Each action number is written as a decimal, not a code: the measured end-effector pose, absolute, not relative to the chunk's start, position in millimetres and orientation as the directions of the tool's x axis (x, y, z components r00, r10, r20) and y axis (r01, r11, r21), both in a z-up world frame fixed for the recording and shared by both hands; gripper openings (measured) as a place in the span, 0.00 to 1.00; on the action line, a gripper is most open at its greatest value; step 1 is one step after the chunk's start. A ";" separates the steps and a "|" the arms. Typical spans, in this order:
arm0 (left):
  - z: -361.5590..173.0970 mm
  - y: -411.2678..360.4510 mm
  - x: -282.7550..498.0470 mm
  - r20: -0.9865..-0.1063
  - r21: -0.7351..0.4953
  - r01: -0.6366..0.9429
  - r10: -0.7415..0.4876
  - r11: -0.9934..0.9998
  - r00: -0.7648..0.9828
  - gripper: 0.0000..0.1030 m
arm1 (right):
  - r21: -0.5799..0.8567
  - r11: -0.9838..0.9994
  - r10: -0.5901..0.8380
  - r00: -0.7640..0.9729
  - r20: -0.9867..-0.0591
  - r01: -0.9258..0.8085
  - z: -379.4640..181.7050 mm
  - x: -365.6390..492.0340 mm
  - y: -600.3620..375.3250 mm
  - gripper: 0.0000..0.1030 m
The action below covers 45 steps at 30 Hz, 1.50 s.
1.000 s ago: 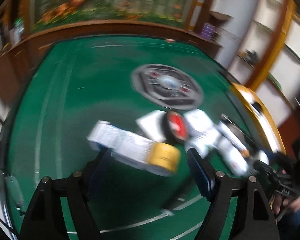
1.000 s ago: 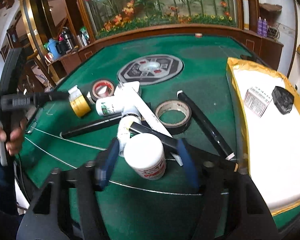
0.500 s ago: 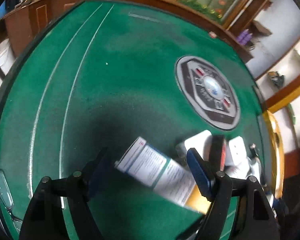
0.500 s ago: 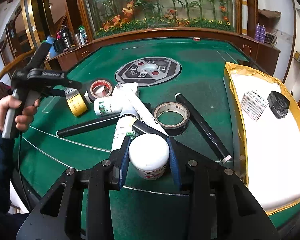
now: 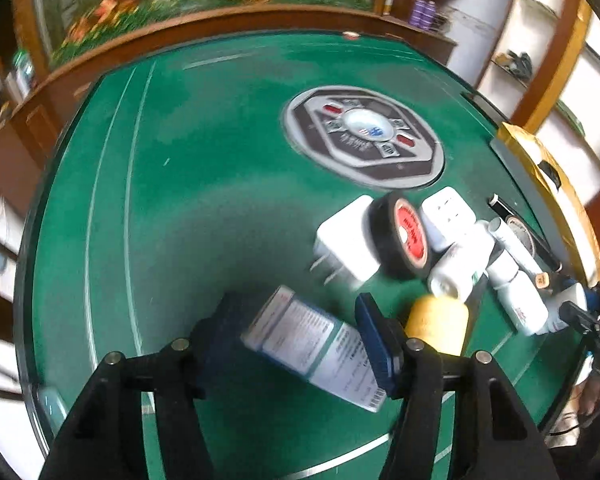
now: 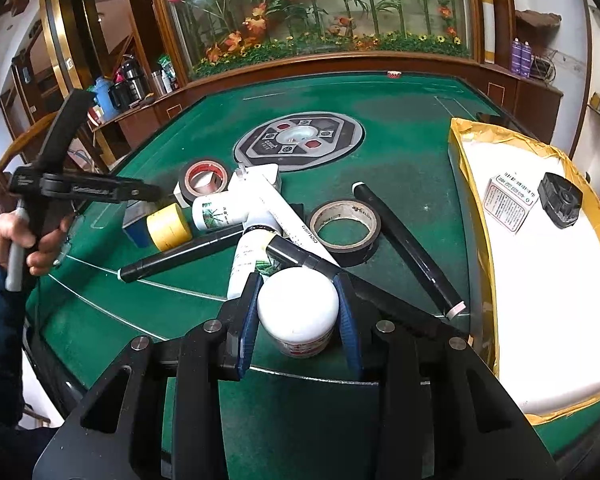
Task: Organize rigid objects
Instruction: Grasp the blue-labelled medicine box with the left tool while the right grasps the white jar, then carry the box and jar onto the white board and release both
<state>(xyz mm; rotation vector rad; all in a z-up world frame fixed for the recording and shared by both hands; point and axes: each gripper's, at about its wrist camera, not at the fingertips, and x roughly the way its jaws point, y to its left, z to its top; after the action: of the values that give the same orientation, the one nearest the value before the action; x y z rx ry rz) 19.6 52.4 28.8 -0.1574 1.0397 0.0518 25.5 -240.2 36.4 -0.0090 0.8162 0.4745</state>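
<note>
While the right gripper (image 6: pixel 298 316) clamps its blue pads on the white jar (image 6: pixel 298 312) standing on the green table (image 6: pixel 400 168) just nearside of the brown tape ring (image 6: pixel 345 227), the left gripper (image 5: pixel 300 334) pinches a printed box (image 5: pixel 312 344) beside the yellow tape roll (image 5: pixel 438 324).

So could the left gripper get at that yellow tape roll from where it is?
Probably not yet: the left gripper is closed on a white box, and the yellow tape roll lies just outside its right finger, so it would need emptying first.
</note>
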 end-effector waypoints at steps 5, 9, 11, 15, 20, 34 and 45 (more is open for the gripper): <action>25.5 72.0 5.9 -0.889 -0.184 -0.268 -0.044 0.946 0.455 0.72 | 0.174 0.895 0.405 0.587 -0.701 -0.410 36.5 25.3 -240.1 0.34; 25.3 65.8 -1.8 -0.885 -0.233 -0.307 -0.071 0.923 0.460 0.72 | 0.159 0.897 0.398 0.595 -0.698 -0.413 36.9 23.1 -239.2 0.34; 21.2 52.4 3.0 -0.903 -0.147 -0.301 -0.003 0.942 0.431 0.72 | 0.141 0.898 0.389 0.603 -0.697 -0.416 37.1 21.8 -237.3 0.34; 9.3 33.5 5.8 -0.905 -0.028 -0.269 0.090 0.963 0.416 0.72 | 0.107 0.902 0.370 0.623 -0.690 -0.418 38.7 18.4 -236.4 0.34; 3.8 28.9 -3.2 -0.870 -0.016 -0.237 0.103 0.971 0.482 0.37 | 0.102 0.903 0.367 0.629 -0.686 -0.417 39.4 17.9 -238.4 0.34; 63.0 -1.7 -13.4 -0.766 -0.147 -0.107 -0.045 0.983 0.641 0.33 | 0.273 0.877 0.475 0.630 -0.614 -0.395 58.4 17.5 -266.9 0.34; 75.1 -96.1 16.0 -0.742 -0.159 0.120 -0.199 0.980 0.640 0.34 | 0.362 0.873 0.485 0.664 -0.569 -0.327 67.0 19.2 -300.8 0.34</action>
<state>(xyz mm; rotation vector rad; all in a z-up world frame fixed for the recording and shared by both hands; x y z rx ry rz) 16.0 -96.1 75.1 -0.0987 0.8570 -0.1818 19.2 -300.8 67.0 0.2378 0.7091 0.4635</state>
